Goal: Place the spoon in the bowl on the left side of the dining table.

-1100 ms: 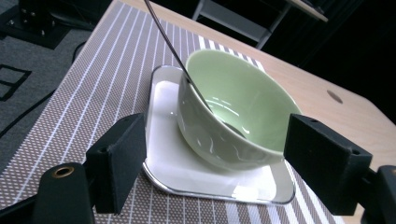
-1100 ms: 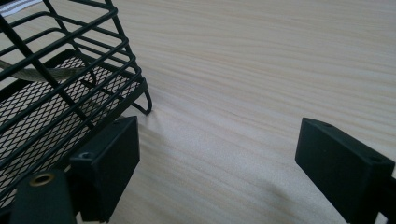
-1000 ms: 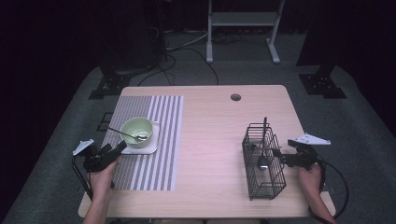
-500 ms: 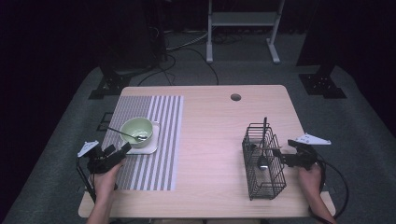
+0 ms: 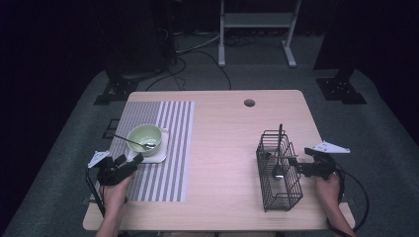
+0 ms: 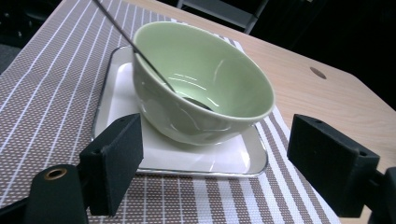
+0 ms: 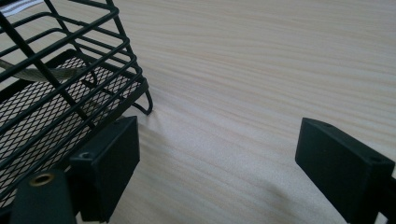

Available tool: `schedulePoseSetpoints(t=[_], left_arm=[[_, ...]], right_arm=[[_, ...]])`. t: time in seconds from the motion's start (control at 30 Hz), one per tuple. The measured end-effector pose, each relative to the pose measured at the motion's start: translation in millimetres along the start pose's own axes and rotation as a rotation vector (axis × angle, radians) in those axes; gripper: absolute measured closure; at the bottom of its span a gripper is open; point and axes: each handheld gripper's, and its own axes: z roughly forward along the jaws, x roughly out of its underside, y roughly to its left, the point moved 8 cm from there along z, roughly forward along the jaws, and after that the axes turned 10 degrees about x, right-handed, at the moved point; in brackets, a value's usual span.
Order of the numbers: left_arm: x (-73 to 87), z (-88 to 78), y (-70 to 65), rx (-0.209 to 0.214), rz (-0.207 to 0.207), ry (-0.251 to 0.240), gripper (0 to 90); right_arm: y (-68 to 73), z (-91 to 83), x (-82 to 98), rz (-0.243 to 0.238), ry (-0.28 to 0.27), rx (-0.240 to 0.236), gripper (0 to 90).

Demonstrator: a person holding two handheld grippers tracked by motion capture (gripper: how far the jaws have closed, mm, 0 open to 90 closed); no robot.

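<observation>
From above, the left gripper (image 5: 129,162) sits over the near left part of the light wooden table (image 5: 227,148), just off the near corner of the white square plate (image 5: 159,154), jaws spread with nothing between them. That plate lies on the brown-and-white striped placemat (image 5: 170,148) along the table's left side and carries the pale green ceramic bowl (image 5: 145,137), with a thin metal spoon (image 5: 129,141) leaning in it, handle pointing out towards the left edge. Over by the right edge, the right gripper (image 5: 295,165) is just beside the black wire basket (image 5: 277,170), which stands upright near the near right corner with a dark utensil (image 5: 279,150) standing in it. Now the left gripper view: the two black jaws are wide apart and have just been opening a little further, empty, and they frame the bowl on its plate straight ahead; the spoon's handle (image 6: 135,44) rises over the rim towards the top left, its head resting inside the bowl. On to the right gripper view: jaws wide again, holding nothing, bare wood between them, with the left jaw close against the basket's lower wire corner (image 7: 70,93); whether it touches the wire I cannot tell.
</observation>
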Motion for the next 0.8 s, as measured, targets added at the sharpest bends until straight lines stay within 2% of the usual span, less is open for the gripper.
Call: schedulePoseSetpoints(t=[0.2,0.27,0.6,0.8], left_arm=[[3.1,3.1,-6.4,0.005,0.018,0.014,14.9],[3.6,3.6,-7.1,-0.002,0.022,0.019,11.3],[6.9,4.9,-17.3,0.027,0.045,0.033,9.9],[8.6,6.1,-25.9,0.043,0.079,0.050,9.9]], right_arm=[[0.0,0.0,0.0,0.000,0.000,0.000,12.8],[0.0,0.0,0.0,0.001,0.000,0.000,12.8],[0.0,-0.2,-0.1,0.001,-0.001,-0.001,12.8],[0.0,-0.4,-0.1,0.002,-0.002,-0.003,12.8]])
